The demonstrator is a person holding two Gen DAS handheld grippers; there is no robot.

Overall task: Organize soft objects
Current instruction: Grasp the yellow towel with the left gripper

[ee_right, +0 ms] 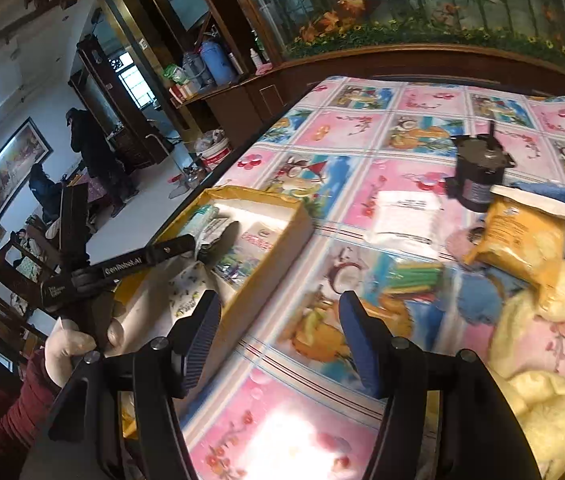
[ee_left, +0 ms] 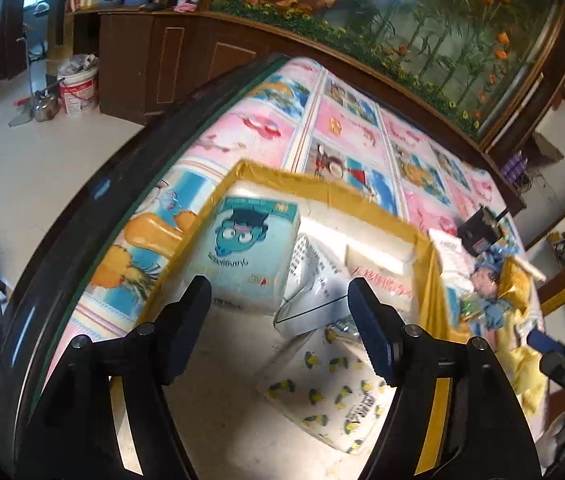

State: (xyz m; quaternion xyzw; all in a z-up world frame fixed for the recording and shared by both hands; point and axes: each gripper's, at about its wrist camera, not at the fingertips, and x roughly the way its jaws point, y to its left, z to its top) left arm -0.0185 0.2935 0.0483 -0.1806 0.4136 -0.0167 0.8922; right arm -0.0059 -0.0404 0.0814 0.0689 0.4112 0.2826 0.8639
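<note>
Soft packets, among them a pale-blue cartoon-printed tissue pack (ee_left: pixel 248 248), already fill the yellow-rimmed cardboard box (ee_left: pixel 322 190); yellow fluffy cloths (ee_right: pixel 538 412) remain outside; left gripper (ee_left: pixel 278 312) and right gripper (ee_right: pixel 278 336) gape empty.

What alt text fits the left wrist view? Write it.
Open left tongs, holding nothing, hover over a yellow-rimmed box with a blue cartoon tissue pack, a white bag and a lemon-print pack inside. The box sits on a cartoon tablecloth.
</note>
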